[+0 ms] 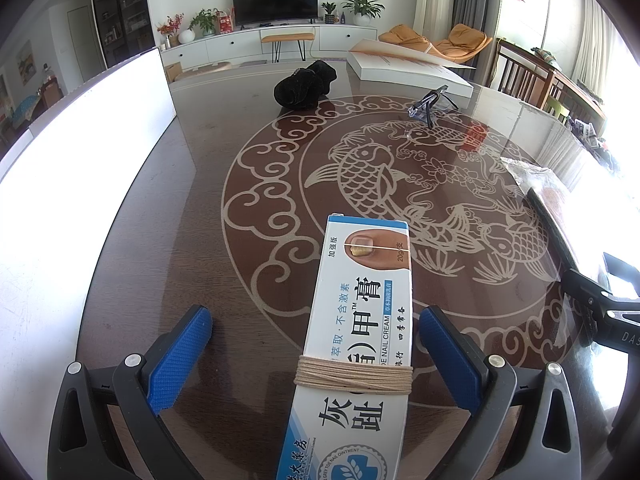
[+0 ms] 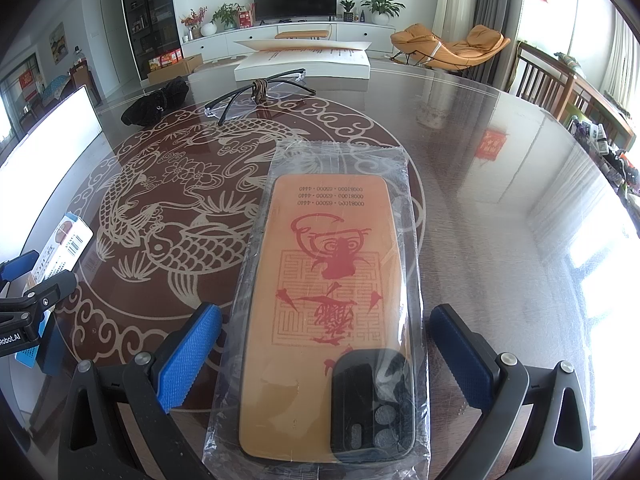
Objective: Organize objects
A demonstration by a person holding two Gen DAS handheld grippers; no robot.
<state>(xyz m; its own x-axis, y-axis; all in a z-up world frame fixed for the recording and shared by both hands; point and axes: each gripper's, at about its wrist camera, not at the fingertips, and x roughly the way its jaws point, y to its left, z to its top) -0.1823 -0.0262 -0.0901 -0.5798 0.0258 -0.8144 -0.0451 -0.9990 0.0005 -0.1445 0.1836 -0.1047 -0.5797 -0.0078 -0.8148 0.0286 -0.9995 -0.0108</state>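
Step in hand: since both claws stand wide with a thing lying between the fingers of each, we judge this the reach-in before a double pick-up, with nothing lifted yet.

Left claw (image 1: pixel 316 354): fully spread, gripping nothing; its blue pads (image 1: pixel 178 358) stand clear of the box on both sides.

Nail cream box (image 1: pixel 356 332): lies flat on the tabletop (image 1: pixel 160 208), running from the bottom centre of the left view up toward mid-frame, between the 2 fingers. A band of tan string (image 1: pixel 354 374) is wound around it level with the pads.

Right claw (image 2: pixel 326 354): equally wide, holding nothing; we see a gap on each side of the bag.

Phone case (image 2: pixel 320 312): orange with a red print, sealed in a clear plastic bag (image 2: pixel 340 160), lying flat in the lower centre of the right view, its dark camera end nearest us.

Other things: glasses (image 2: pixel 256 90) and a black cloth bundle (image 2: pixel 158 102) sit in the upper left of the right view, well apart from both claws; a white box (image 2: pixel 304 66) lies behind them.

Next move: we think each claw needs to close squarely across its item's narrow sides. The bag looks slippery and loose, so the right claw should take the case itself, not the film.
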